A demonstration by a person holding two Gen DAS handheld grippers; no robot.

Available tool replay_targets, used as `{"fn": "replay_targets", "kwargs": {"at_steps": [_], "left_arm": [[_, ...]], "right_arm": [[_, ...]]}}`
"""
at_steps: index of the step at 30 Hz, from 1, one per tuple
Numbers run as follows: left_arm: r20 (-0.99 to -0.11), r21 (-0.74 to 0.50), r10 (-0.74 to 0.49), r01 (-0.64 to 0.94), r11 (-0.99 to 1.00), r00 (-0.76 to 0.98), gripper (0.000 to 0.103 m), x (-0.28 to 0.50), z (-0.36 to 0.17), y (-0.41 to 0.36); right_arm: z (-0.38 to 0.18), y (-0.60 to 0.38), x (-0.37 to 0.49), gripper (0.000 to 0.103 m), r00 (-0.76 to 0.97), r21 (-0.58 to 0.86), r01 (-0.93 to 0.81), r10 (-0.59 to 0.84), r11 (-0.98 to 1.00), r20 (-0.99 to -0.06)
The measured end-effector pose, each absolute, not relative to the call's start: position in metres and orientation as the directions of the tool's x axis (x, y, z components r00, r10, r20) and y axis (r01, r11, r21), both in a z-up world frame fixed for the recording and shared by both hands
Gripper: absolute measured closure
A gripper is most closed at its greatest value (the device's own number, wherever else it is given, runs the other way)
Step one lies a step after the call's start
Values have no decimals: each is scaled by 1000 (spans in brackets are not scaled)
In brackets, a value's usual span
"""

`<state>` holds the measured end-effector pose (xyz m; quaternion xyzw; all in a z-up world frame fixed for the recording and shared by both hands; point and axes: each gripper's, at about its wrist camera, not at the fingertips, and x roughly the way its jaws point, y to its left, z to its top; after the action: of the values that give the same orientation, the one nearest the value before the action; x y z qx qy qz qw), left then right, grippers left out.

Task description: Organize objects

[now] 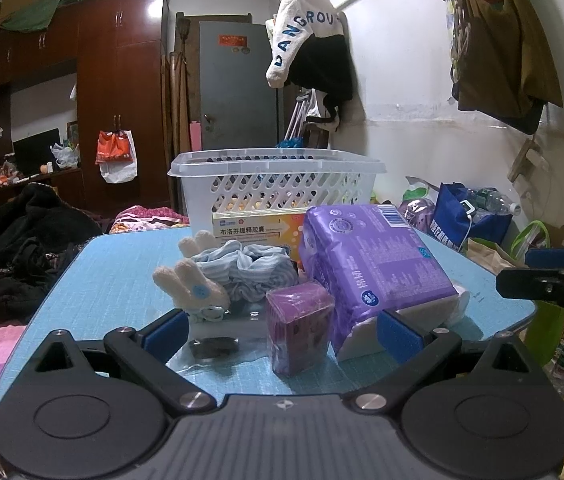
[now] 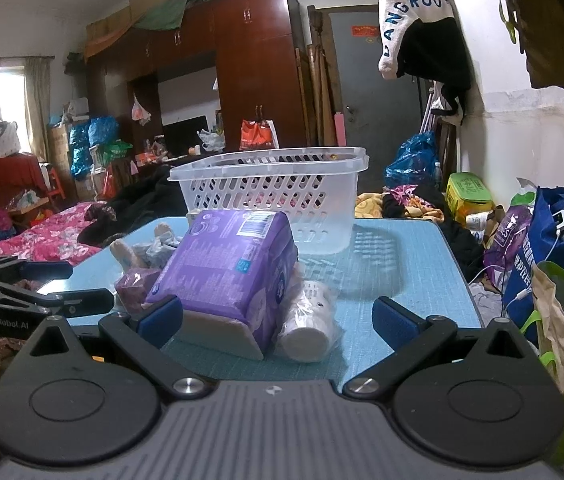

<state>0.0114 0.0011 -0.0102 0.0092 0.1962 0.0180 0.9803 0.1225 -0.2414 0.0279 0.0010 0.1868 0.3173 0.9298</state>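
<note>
A white plastic basket (image 1: 278, 184) (image 2: 270, 196) stands at the far end of the blue table (image 1: 122, 280) (image 2: 421, 280). In front of it lie a purple tissue pack (image 1: 373, 268) (image 2: 230, 268), a small purple box (image 1: 299, 332) (image 2: 134, 284), a medicine box (image 1: 258, 230), a blue striped scrunchie (image 1: 250, 268), a plush rabbit (image 1: 192, 284) and a white wrapped roll (image 2: 309, 320). My left gripper (image 1: 282, 332) is open, its fingers on either side of the small purple box. My right gripper (image 2: 278, 320) is open, level with the near end of the tissue pack and the roll.
A small dark object (image 1: 214, 348) lies on the table near my left finger. The right gripper shows at the right edge of the left wrist view (image 1: 553, 276). Bags (image 2: 541, 248) crowd the floor to the right, a bed with clothes (image 2: 42, 232) to the left.
</note>
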Motion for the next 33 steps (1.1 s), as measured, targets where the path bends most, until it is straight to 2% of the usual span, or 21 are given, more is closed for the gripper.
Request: {"fn": "replay_targets", "kwargs": {"at_steps": [33], "left_arm": [[-389,23,40,-33,999,920,2,13,-12,2]], "right_arm": [[27,-239,123,0,715,118,-604,602,788,-356]]}}
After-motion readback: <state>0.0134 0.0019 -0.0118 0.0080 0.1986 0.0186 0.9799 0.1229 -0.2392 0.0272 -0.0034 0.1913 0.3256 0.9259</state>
